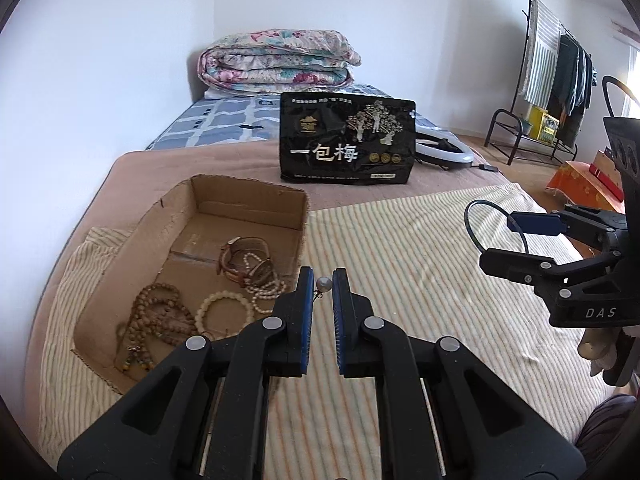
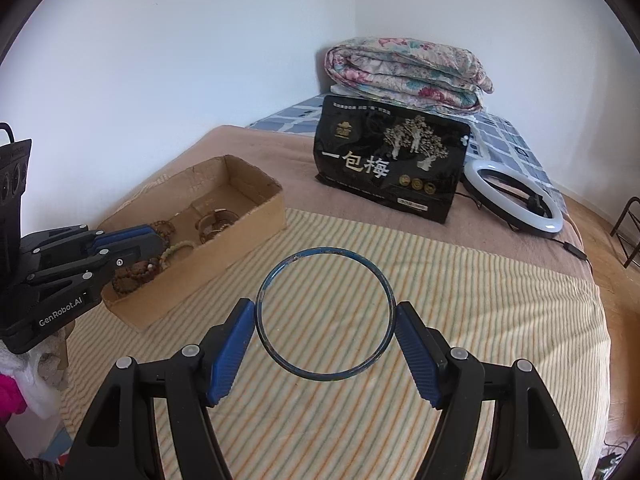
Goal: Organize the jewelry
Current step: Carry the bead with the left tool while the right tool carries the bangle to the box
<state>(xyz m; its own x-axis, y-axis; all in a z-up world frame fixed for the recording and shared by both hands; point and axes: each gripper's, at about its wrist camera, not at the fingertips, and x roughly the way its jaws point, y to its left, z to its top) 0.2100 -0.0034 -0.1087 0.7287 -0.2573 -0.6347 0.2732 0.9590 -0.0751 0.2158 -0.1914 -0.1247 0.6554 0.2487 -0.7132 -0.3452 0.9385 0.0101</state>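
Right wrist view: right gripper [image 2: 325, 322] jaws clamp a blue bangle [image 2: 324, 314] above the striped bed cover. Left gripper [image 1: 323, 286] jaws pinch a pearl earring [image 1: 323, 285], probably. Beyond, the cardboard box [image 2: 256, 208] already holds bracelets [image 1: 224, 308]; these two remain.

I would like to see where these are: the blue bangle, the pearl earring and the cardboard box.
blue bangle [image 2: 320, 250]: right wrist view, top of its thin rim.
pearl earring [image 1: 324, 284]: left wrist view, the round grey pearl between the fingers.
cardboard box [image 1: 248, 206]: left wrist view, inside of its far wall.
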